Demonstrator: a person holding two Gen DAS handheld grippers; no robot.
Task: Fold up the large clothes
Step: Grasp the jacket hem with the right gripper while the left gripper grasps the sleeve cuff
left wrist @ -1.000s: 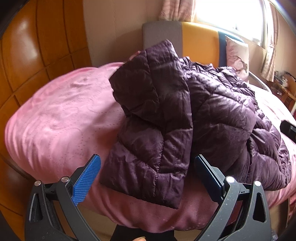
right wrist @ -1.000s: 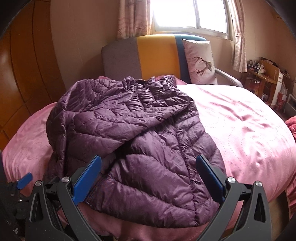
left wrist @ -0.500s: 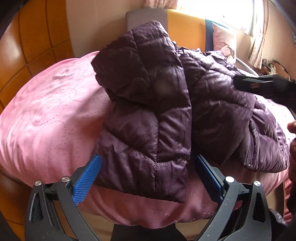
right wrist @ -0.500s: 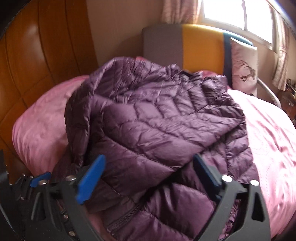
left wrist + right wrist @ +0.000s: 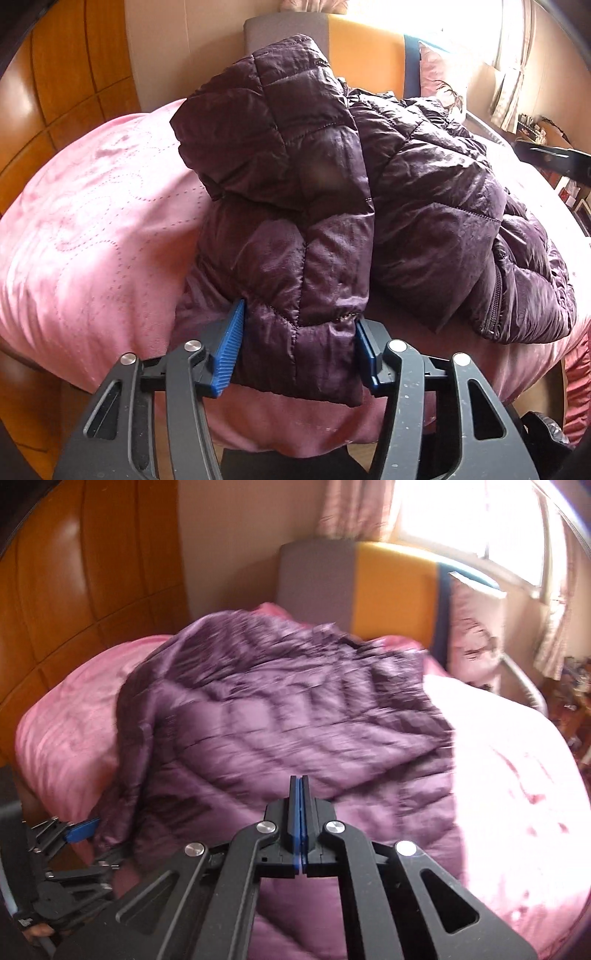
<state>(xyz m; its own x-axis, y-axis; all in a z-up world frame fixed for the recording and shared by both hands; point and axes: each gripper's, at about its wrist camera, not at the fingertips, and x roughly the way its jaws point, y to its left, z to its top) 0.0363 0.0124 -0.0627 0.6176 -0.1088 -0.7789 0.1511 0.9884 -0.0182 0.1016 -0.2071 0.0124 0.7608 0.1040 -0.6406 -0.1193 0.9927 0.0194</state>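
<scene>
The purple quilted jacket (image 5: 332, 206) lies bunched on the pink bed (image 5: 92, 229), near its foot edge. The left gripper (image 5: 297, 354) has its jaws pinching the jacket's folded lower end at that edge. The right gripper (image 5: 299, 812) hovers above the jacket, jaws pressed together on nothing visible; that view is motion-blurred.

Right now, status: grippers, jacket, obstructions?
Left gripper clamped on sleeve cuff of purple quilted puffer jacket. Right gripper shut, empty, above jacket. Nothing obstructing.
</scene>
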